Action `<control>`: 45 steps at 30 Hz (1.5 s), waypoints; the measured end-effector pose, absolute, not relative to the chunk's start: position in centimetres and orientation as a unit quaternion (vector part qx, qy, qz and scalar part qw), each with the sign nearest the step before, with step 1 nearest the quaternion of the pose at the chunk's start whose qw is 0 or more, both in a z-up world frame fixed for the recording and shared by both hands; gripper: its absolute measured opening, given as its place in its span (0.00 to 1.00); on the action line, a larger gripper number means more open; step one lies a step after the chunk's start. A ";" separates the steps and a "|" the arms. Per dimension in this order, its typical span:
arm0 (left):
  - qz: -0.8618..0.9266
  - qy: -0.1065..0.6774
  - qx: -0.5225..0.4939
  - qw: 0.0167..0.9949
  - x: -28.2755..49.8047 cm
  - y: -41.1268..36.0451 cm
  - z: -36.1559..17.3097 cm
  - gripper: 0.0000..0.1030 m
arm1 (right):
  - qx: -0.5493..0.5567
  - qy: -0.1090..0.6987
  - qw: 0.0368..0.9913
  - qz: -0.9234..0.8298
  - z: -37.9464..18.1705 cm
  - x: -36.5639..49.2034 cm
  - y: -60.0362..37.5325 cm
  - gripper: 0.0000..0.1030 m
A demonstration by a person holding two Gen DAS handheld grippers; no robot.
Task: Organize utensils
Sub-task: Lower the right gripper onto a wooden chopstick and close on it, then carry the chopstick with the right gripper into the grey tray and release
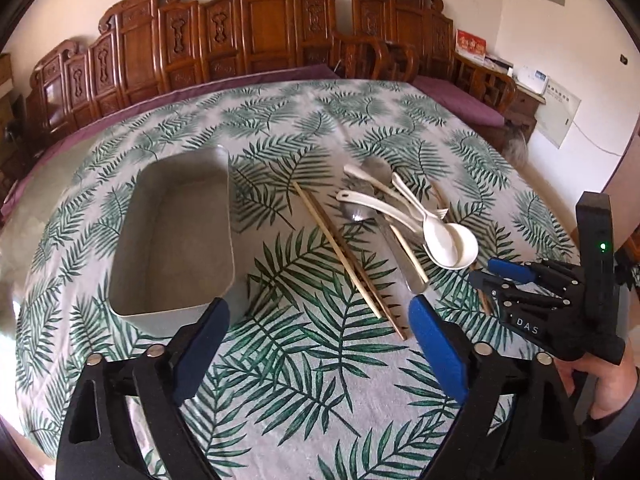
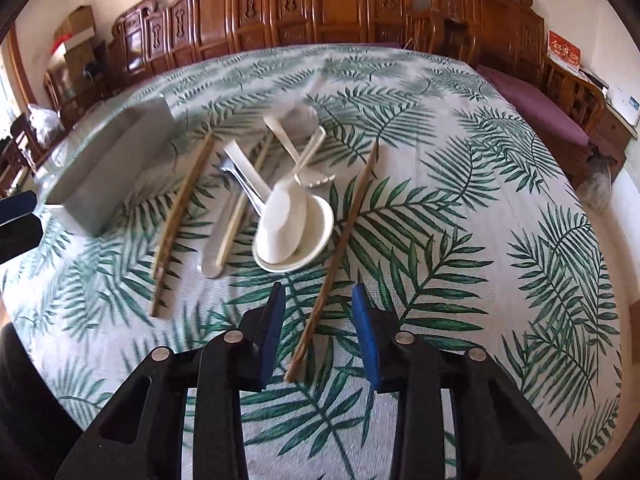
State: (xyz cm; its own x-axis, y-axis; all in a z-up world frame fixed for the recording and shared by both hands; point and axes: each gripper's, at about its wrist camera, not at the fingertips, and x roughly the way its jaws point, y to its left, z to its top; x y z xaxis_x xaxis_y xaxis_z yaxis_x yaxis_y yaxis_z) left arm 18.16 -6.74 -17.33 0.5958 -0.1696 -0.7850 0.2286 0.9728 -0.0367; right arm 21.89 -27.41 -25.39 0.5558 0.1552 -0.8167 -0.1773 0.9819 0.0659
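A heap of utensils lies on the leaf-print tablecloth (image 1: pixel 304 360): white ceramic spoons (image 1: pixel 452 244) (image 2: pixel 292 224), a metal spoon (image 1: pixel 360 212), a fork (image 2: pixel 316 178) and a pair of wooden chopsticks (image 1: pixel 348 260) (image 2: pixel 180 216). One brown chopstick (image 2: pixel 340 240) lies apart to the right. My right gripper (image 2: pixel 318 296) (image 1: pixel 486 276) straddles its near end, and the blue pads (image 2: pixel 364 320) do not touch it. My left gripper (image 1: pixel 320 320) hangs open and empty over the cloth, between the grey box (image 1: pixel 172 232) (image 2: pixel 112 176) and the chopstick pair.
The empty grey box sits left of the heap. Carved wooden chairs (image 1: pixel 260 32) and a purple cushion (image 2: pixel 536 116) ring the far side of the table. A person's hand (image 1: pixel 612 392) holds the right gripper at the right edge.
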 end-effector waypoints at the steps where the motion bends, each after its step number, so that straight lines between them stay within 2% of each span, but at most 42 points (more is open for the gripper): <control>1: -0.112 0.438 0.035 0.891 18.3 -6.9 -17.6 0.82 | -0.018 0.466 0.880 0.089 -25.8 22.1 -27.4 0.32; 5: -0.114 0.452 0.040 0.884 19.3 -7.9 -18.9 0.76 | -0.022 0.466 0.881 0.079 -25.9 22.3 -28.0 0.22; 7: -0.114 0.456 0.044 0.882 19.9 -8.6 -19.5 0.75 | -0.028 0.468 0.881 0.067 -25.9 22.5 -28.4 0.07; 8: -0.116 0.458 0.044 0.880 20.2 -8.9 -19.8 0.73 | -0.031 0.468 0.881 0.061 -25.9 22.5 -28.6 0.06; 10: -0.116 0.469 0.041 0.875 20.9 -9.3 -20.6 0.68 | -0.022 0.471 0.880 0.059 -25.9 22.6 -29.2 0.06; 12: -0.113 0.480 0.033 0.869 21.7 -9.6 -21.3 0.59 | -0.016 0.473 0.879 0.053 -25.8 22.7 -29.8 0.06; 21: -0.090 0.506 0.053 0.856 24.3 -11.1 -23.5 0.45 | -0.002 0.470 0.882 0.047 -25.9 22.4 -30.7 0.06; 31: -0.073 0.507 0.068 0.856 25.3 -10.9 -24.1 0.42 | -0.009 0.469 0.882 0.042 -25.9 22.3 -30.5 0.06; 32: -0.072 0.507 0.069 0.856 25.4 -11.0 -24.1 0.35 | -0.009 0.469 0.882 0.042 -25.9 22.3 -30.5 0.06; 33: -0.071 0.511 0.070 0.854 25.6 -11.1 -24.3 0.18 | -0.009 0.470 0.882 0.042 -25.9 22.3 -30.5 0.06; 36: -0.075 0.517 0.070 0.850 25.4 -11.1 -24.4 0.07 | -0.008 0.472 0.881 0.040 -25.9 22.2 -30.8 0.06; 45: -0.081 0.518 0.039 0.850 24.2 -8.7 -23.7 0.04 | -0.003 0.462 0.885 0.046 -24.8 21.1 -30.7 0.06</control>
State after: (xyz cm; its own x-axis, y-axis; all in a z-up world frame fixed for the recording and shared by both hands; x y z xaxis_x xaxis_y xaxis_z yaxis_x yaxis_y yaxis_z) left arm 24.20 -8.75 -23.70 0.4497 -0.0964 -0.8880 0.1775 0.9840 -0.0169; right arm 21.06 -30.74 -24.82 0.5682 0.0778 -0.8192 -0.0838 0.9958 0.0364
